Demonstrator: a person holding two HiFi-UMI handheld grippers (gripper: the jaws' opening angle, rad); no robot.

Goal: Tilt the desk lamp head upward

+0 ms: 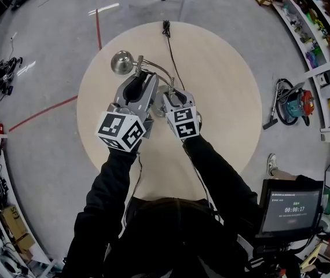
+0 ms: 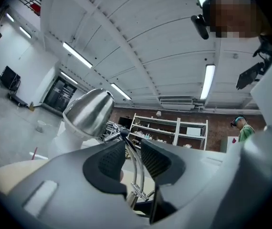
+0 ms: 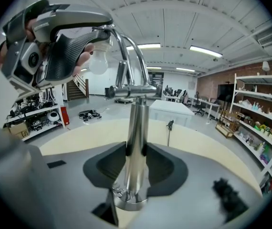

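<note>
On the round table (image 1: 223, 97), left tongs (image 2: 131, 149) clench lamp neck (image 2: 135, 171), right tongs (image 3: 135, 159) its post (image 3: 137, 120)

Screen (image 1: 290, 210), lower right of head view: the timer reads 00:00:17 in light digits on a dark ground. A short line of print above the digits and a strip along the screen's top edge are too small to read.

Left cube (image 1: 121, 131) and right cube (image 1: 183, 122): black-and-white square markers on the faces. These are block patterns only, not readable as text.

Shelves (image 1: 318, 33), right edge of head view: coloured packs, with print too small to read.

Left gripper view: the rack (image 2: 172, 132) in the background holds boxes, and nothing on them is legible.

Right gripper view: the goods on the rack (image 3: 265, 128) carry labels too small to read.
</note>
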